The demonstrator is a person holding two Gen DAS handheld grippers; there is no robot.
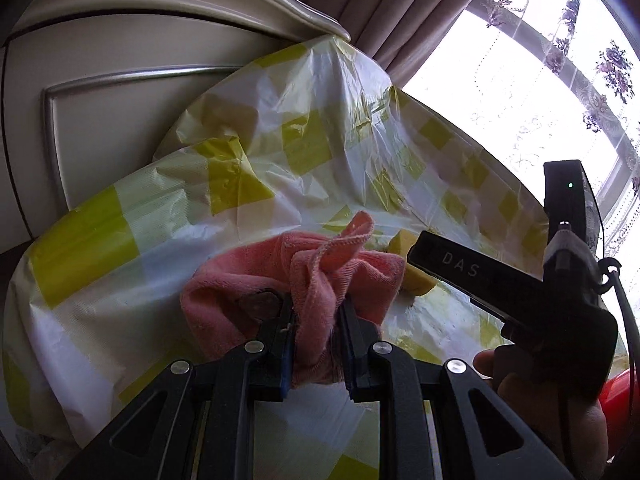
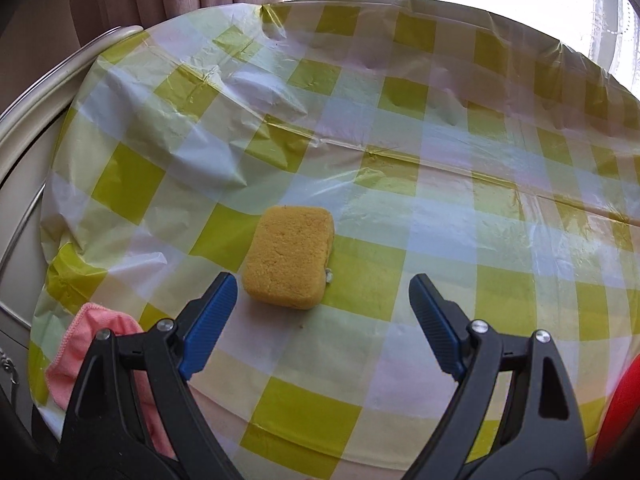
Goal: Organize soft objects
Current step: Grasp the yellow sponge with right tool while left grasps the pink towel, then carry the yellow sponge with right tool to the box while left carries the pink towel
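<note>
The left tongs (image 1: 316, 320) pinched the pink cloth (image 1: 296, 276); the right tongs (image 2: 322, 300) gaped wide before the sponge (image 2: 290, 256), which might skid on the slick tabletop (image 2: 440, 200).

1. The left wrist view looks steeply down, very close over the checked tablecloth (image 1: 248, 184), towards a cream cabinet (image 1: 120, 120).
2. The right wrist view looks down from farther back, towards the window edge.
3. Both views share the tablecloth (image 2: 400, 168), the yellow sponge (image 2: 290, 256) and the pink cloth (image 2: 100, 344).
</note>
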